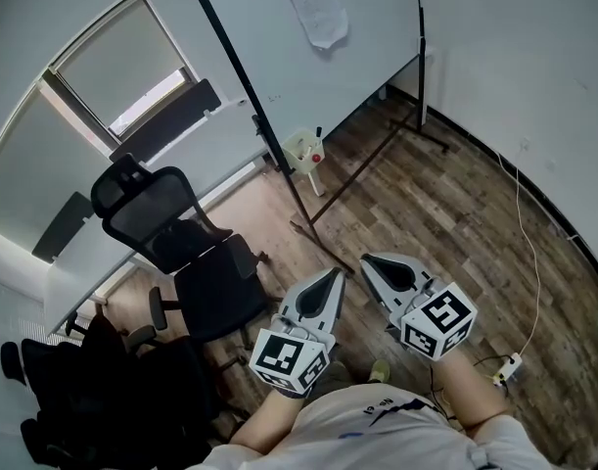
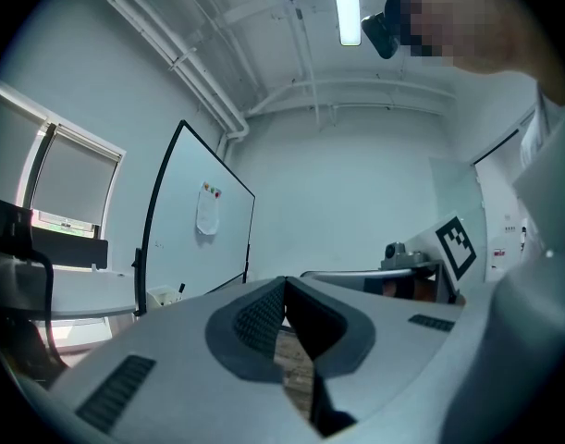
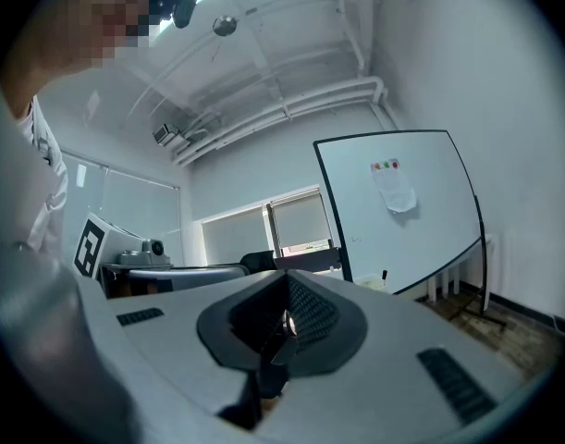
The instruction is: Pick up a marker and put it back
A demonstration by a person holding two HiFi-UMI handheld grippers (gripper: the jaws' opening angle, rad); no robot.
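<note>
A white holder (image 1: 303, 150) hangs on the whiteboard's stand, with a black marker (image 1: 318, 133) standing upright in it. The left gripper view shows the holder (image 2: 164, 295) small and far off, and the right gripper view shows the marker (image 3: 385, 274) just as distant. My left gripper (image 1: 335, 274) and right gripper (image 1: 372, 259) hover side by side close to my body, well short of the holder. Each points level toward the board. The left gripper (image 2: 286, 281) has its jaws together with nothing in them. On the right gripper (image 3: 286, 276) the jaws also meet at the tips, empty.
A large whiteboard (image 1: 308, 47) on a black frame stands ahead, a paper sheet (image 1: 318, 10) pinned to it. Its stand feet (image 1: 313, 231) spread over the wooden floor. A black office chair (image 1: 181, 243) stands at the left. A white cable and plug (image 1: 509, 368) lie at the right.
</note>
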